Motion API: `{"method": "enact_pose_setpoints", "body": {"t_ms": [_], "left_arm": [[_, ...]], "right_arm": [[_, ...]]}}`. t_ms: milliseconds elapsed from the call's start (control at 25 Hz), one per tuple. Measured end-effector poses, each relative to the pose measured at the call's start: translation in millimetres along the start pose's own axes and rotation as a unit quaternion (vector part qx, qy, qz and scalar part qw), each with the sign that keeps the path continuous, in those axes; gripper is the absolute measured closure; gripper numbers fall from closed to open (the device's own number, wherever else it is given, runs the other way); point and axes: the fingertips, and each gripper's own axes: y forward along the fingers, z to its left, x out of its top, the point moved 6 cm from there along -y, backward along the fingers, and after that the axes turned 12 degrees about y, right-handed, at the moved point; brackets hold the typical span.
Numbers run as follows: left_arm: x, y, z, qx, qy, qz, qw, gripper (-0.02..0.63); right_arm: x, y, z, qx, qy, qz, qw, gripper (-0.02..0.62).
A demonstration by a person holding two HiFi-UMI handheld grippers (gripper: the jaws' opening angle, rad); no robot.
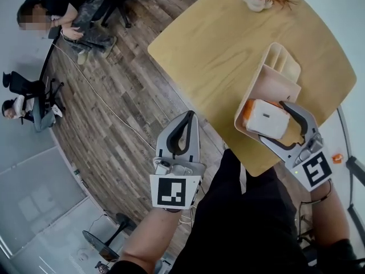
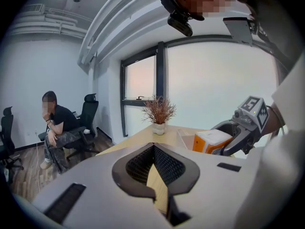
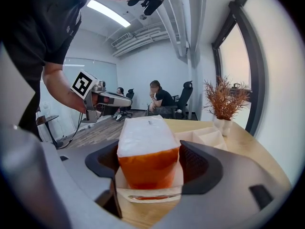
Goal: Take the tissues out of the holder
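While the tissue pack (image 1: pixel 266 119) is sitting in the near end compartment of the beige holder (image 1: pixel 268 84), close to the near edge of the worktop (image 1: pixel 217 44), the right tongs (image 3: pixel 150 146) are straddling it. Their jaws are standing spread wide, one along each long flank, so the pack's long axis is running straight away between them. Whether the pads are brushing its orange sides I cannot tell, but they are not visibly squeezing it, so I am reading these tongs as released. The left tongs (image 1: pixel 190 115) are hanging off the worktop over the wooden floor (image 1: pixel 114 107), well apart to the pack's left, jaws clenched tip to tip on nothing. The right hand is plainly the nearer one, and the coming move — as I am judging it — is calling for closing across the pack's short width and lifting upward, clear of the holder's walls.
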Motion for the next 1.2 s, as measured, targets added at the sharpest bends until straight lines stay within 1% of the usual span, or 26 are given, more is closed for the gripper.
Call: {"method": "enact_pose_setpoints", "body": {"t_ms": [160,200,280,360,440,680,800,1040,1200], "left_arm": [[-11.6,1.0,-4.3,-0.001,-0.011,0.011,0.9999,0.601],[-13.5,1.8,-3.7,-0.001,-0.011,0.014,0.9999,0.601],[-15.8,4.4,-2.2,0.002,-0.011,0.014,0.9998,0.601],[-16.2,5.9,-1.6,0.003,-0.013,0.012,0.9998,0.601],[-14.9,5.9,-1.9,0.004,-0.014,0.009,0.9999,0.601],[-14.1,3.0,-6.0,0.002,-0.013,0.006,0.9999,0.601],[-7.1,0.9,-5.2,0.005,-0.014,-0.001,0.9999,0.601],[17.6,-9.6,-1.0,0.012,-0.001,-0.021,0.9997,0.601],[35.0,-17.8,7.0,0.025,0.005,-0.036,0.9990,0.601]], "right_arm": [[-3.4,5.8,2.5,0.017,-0.027,0.020,0.999,0.230],[-4.6,6.7,2.3,0.018,-0.027,0.023,0.999,0.232],[-6.3,8.1,0.7,0.018,-0.010,0.018,1.000,0.234],[-7.6,8.7,-0.5,0.017,0.004,0.014,1.000,0.275],[-7.0,8.9,-1.8,0.014,0.012,0.012,1.000,0.299],[-5.0,9.4,-0.9,0.010,-0.001,0.010,1.000,0.310],[-2.7,7.0,1.2,0.005,-0.005,0.012,1.000,0.311],[8.8,-4.4,4.6,-0.005,-0.005,0.007,1.000,0.311],[21.7,-12.8,7.6,-0.012,-0.009,0.001,1.000,0.311]]}}
